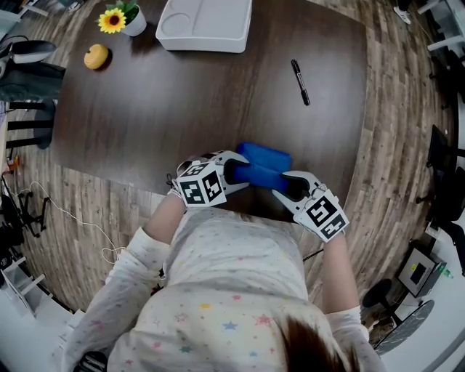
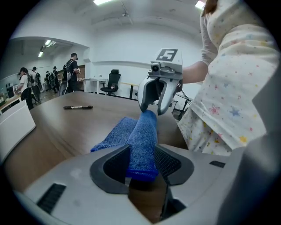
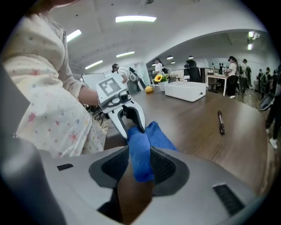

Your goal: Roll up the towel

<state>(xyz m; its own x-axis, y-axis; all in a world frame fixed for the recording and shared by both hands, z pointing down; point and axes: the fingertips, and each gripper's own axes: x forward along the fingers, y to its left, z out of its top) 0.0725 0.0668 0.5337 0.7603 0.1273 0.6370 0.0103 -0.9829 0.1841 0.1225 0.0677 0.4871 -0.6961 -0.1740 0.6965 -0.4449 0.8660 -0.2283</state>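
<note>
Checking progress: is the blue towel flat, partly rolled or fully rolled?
Partly rolled: the towel has a thick tube at its near edge, a flat part beyond.

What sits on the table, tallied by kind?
Blue towel: 1
Black marker: 1
White tray: 1
Potted sunflower: 1
Yellow-orange fruit: 1
Total: 5
</note>
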